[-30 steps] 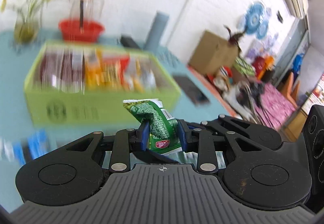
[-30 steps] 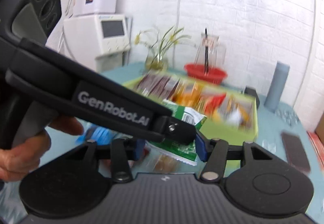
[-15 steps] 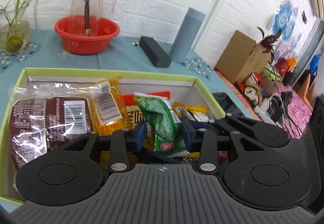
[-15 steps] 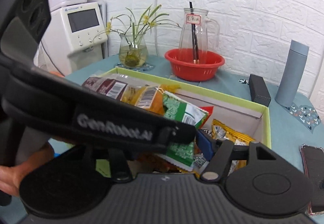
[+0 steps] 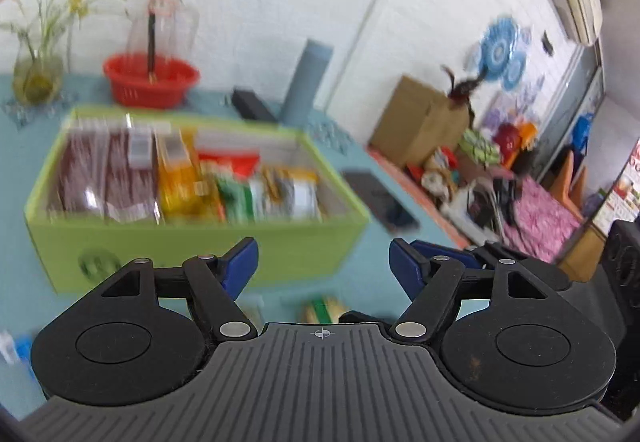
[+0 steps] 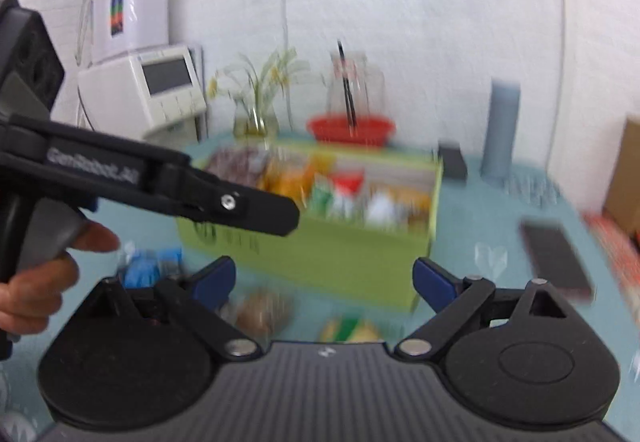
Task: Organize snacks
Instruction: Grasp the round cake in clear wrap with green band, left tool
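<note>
A lime-green box [image 5: 192,254] [image 6: 344,262] on the teal table holds several upright snack packets; the green packet [image 5: 234,198] [image 6: 322,198] stands among them. Both views are blurred. My left gripper [image 5: 322,266] is in front of the box, its jaws opening with nothing between them. My right gripper [image 6: 323,280] is also before the box, jaws opening wide and empty. The left gripper's body [image 6: 160,182] and a hand [image 6: 36,282] cross the right wrist view. Loose packets lie on the table near me: a yellow-green one [image 5: 324,310] [image 6: 350,328], a brown one [image 6: 260,312] and a blue one [image 6: 150,266].
Behind the box stand a red basket [image 5: 150,84] with a glass jug, a vase of flowers [image 5: 38,74], a black case [image 5: 252,104] and a grey bottle [image 5: 306,82]. A dark phone [image 5: 380,202] [image 6: 556,260] lies right of the box. The table's right edge borders clutter.
Both grippers let go of the green packet, which now stands in the box, and pulled back from over the box to in front of it. Both sets of jaws have spread apart.
</note>
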Action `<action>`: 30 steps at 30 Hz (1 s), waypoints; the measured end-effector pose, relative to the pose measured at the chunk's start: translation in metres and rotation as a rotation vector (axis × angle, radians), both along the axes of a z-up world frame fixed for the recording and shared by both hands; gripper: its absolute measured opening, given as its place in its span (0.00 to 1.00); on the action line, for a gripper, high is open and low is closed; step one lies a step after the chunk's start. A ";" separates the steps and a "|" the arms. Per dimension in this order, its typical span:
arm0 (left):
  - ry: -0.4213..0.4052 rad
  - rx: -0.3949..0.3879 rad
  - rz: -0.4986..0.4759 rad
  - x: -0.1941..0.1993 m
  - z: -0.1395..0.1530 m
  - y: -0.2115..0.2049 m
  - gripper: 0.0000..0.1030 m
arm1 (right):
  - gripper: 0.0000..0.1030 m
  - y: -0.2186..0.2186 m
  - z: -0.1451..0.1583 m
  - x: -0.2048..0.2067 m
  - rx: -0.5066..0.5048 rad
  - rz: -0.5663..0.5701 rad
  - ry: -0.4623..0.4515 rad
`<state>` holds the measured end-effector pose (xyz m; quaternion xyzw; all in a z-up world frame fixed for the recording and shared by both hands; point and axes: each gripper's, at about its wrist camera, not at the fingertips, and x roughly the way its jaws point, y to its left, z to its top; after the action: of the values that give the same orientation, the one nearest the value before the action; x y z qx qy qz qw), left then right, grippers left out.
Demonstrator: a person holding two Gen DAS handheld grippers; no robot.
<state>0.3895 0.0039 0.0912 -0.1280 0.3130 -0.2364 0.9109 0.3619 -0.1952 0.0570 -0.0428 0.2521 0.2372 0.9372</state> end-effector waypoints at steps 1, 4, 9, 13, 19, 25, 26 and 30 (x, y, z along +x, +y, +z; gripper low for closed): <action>0.037 0.011 -0.013 -0.003 -0.012 -0.007 0.55 | 0.91 -0.003 -0.013 -0.001 0.003 -0.011 0.050; 0.141 0.023 -0.044 0.002 -0.037 -0.022 0.48 | 0.91 -0.011 -0.038 -0.002 0.004 -0.039 0.138; 0.171 0.062 -0.057 0.028 -0.045 -0.043 0.46 | 0.91 -0.006 -0.043 0.013 -0.037 -0.006 0.145; 0.233 0.111 -0.070 0.058 -0.059 -0.057 0.41 | 0.91 0.007 -0.054 0.036 -0.066 0.040 0.190; 0.247 0.140 -0.099 0.043 -0.067 -0.057 0.18 | 0.91 0.016 -0.053 0.018 -0.080 0.107 0.184; 0.237 0.139 -0.089 -0.034 -0.067 -0.041 0.18 | 0.91 0.028 -0.053 -0.055 -0.082 0.139 0.174; 0.233 0.132 -0.080 -0.051 -0.068 -0.035 0.19 | 0.91 0.032 -0.053 -0.069 -0.084 0.146 0.168; 0.220 0.118 -0.036 -0.103 -0.069 -0.014 0.22 | 0.91 0.051 -0.055 -0.116 -0.095 0.173 0.145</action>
<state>0.2866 -0.0101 0.0217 -0.0937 0.4268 -0.2183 0.8726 0.2459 -0.1438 0.0016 -0.0917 0.3254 0.3076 0.8895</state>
